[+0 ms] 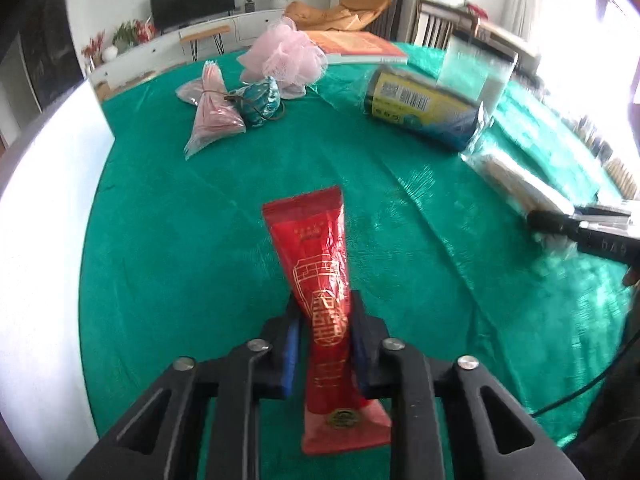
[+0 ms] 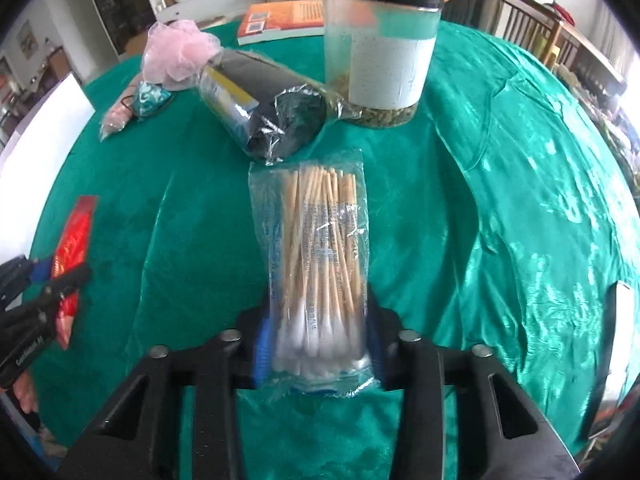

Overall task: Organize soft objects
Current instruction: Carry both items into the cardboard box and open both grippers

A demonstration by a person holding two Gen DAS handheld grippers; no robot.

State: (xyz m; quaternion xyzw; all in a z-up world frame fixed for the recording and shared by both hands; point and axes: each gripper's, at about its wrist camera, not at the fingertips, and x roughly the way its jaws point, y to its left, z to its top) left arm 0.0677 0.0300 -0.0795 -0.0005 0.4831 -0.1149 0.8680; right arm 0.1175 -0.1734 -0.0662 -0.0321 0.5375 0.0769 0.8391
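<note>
A red tube (image 1: 316, 256) with gold print lies lengthwise on the green tablecloth (image 1: 180, 240), and my left gripper (image 1: 326, 312) is shut on its lower half. In the right wrist view, my right gripper (image 2: 320, 320) is shut on a clear pack of cotton swabs (image 2: 316, 224), gripping it near the white tips. That view also shows the left gripper (image 2: 52, 280) with the red tube (image 2: 76, 232) at the far left. The right gripper (image 1: 560, 224) and the swab pack (image 1: 516, 184) appear at the right edge of the left wrist view.
Further back on the table are a pink mesh sponge (image 1: 284, 54), a pink pouch (image 1: 212, 108), a teal pouch (image 1: 260, 100), a wrapped dark roll (image 1: 424, 108), a tall clear jar (image 2: 380, 48) and an orange book (image 1: 356, 46). A white surface (image 1: 48, 240) borders the table's left edge.
</note>
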